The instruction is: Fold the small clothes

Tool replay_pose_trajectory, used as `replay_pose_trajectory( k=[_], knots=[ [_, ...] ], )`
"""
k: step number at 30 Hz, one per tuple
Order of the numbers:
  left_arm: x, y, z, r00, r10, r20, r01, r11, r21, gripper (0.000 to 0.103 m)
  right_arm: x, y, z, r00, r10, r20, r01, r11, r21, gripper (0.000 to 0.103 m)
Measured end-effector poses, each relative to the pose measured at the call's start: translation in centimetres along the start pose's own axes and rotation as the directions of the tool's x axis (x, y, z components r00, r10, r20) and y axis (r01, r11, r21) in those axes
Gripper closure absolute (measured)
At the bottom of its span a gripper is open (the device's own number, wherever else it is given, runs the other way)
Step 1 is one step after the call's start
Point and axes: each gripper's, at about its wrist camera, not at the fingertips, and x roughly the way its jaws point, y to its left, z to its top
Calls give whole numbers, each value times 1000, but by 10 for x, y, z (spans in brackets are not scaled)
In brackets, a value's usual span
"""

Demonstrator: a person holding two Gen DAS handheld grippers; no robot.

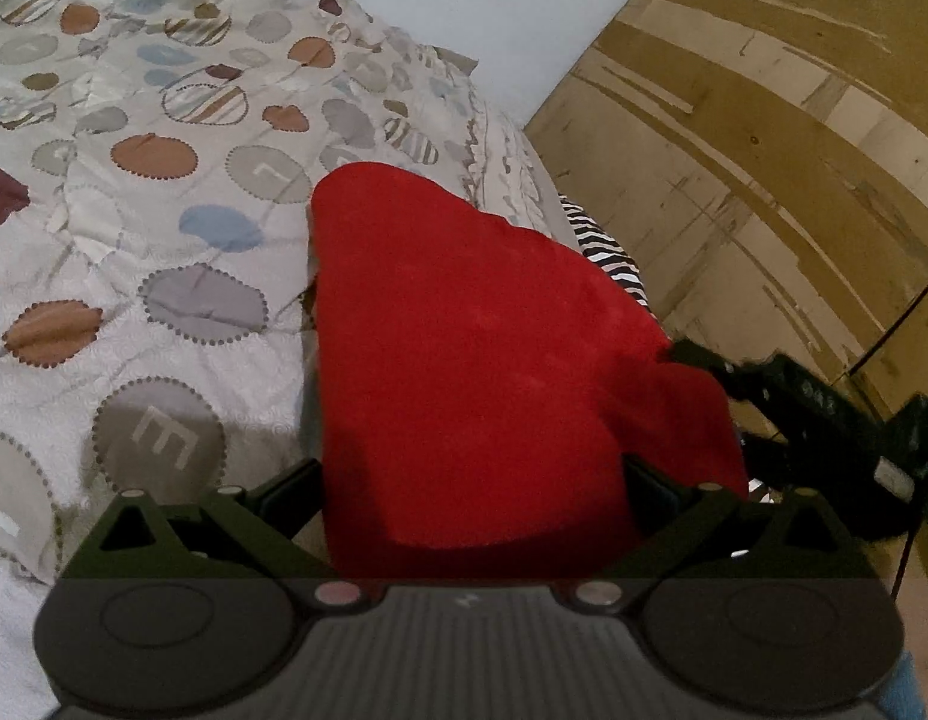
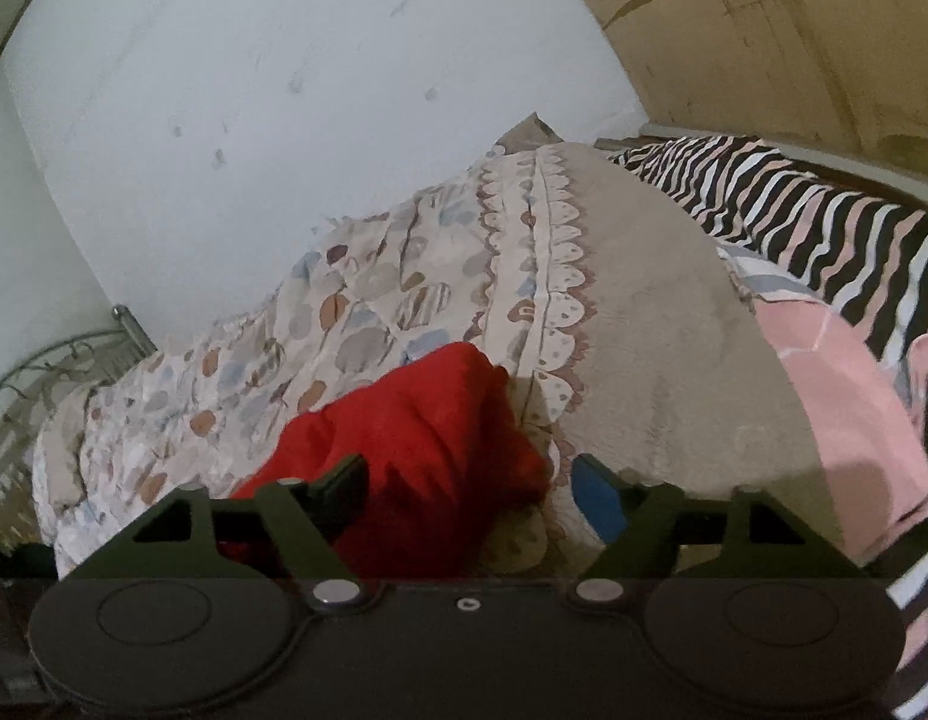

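A small red garment lies on the patterned bedspread, folded into a thick pad. In the left wrist view it lies between and over the fingers of my left gripper, whose jaws stand wide apart with the cloth draped across them. The other gripper's black body shows at the garment's right edge. In the right wrist view the red garment is bunched between the fingers of my right gripper, closer to the left finger; the jaws stand wide apart. The right finger has a blue pad.
A zebra-striped pillow and a pink cloth lie at the right of the bed. A white wall stands behind, a wooden panel to the right. A metal bed frame shows at far left.
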Motion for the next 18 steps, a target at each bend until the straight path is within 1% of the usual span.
replay_pose_trajectory(
  k=[1, 3, 5, 6, 7, 8, 10, 11, 13, 14, 16, 17, 18],
  knots=[
    [-1, -1, 0, 1000, 1, 1, -1, 1000, 1, 0, 3, 0, 3, 1000, 11, 2, -11, 1000, 10, 44],
    [-1, -1, -2, 1000, 3, 5, -3, 1000, 0, 0, 13, 1, 10, 999, 38, 3, -38, 999, 32, 51],
    [-1, -1, -4, 1000, 0, 8, 0, 1000, -4, 0, 28, 2, 17, 999, 45, -24, -43, 998, 54, 63],
    [-1, 0, -5, 1000, 0, 13, 0, 1000, -7, 0, 35, 4, 19, 998, 48, -33, -46, 997, 56, 71],
    [-2, 1, -6, 1000, 0, 17, 1, 1000, -12, 0, 40, 7, 21, 998, 52, -34, -50, 998, 43, 76],
    [-2, 2, -7, 1000, -3, 21, 3, 1000, -19, 0, 42, 15, 21, 999, 48, -24, -47, 999, 2, 80],
    [-2, 3, -10, 1000, -9, 25, 10, 999, -40, 0, 38, 36, 18, 999, 45, 12, -43, 991, -127, 83],
    [-2, 4, -12, 1000, -11, 25, 12, 999, -47, 0, 35, 48, 15, 998, 50, 38, -41, 977, -208, 83],
    [-1, 4, -15, 1000, -9, 27, 10, 999, -49, 0, 30, 66, 8, 995, 81, 56, -59, 946, -319, 84],
    [-2, 3, -16, 1000, -5, 31, 7, 999, -46, 0, 29, 71, 6, 994, 97, 56, -71, 935, -348, 84],
    [-2, 0, -18, 999, 5, 40, -3, 999, -37, 0, 28, 77, 3, 993, 95, 65, -63, 918, -392, 84],
    [-2, -1, -18, 999, 10, 41, -8, 999, -35, 0, 29, 76, 5, 994, 81, 75, -45, 916, -399, 84],
    [-2, -2, -17, 999, 12, 41, -11, 999, -35, 0, 30, 72, 8, 994, 62, 86, -25, 924, -382, 84]
  ],
)
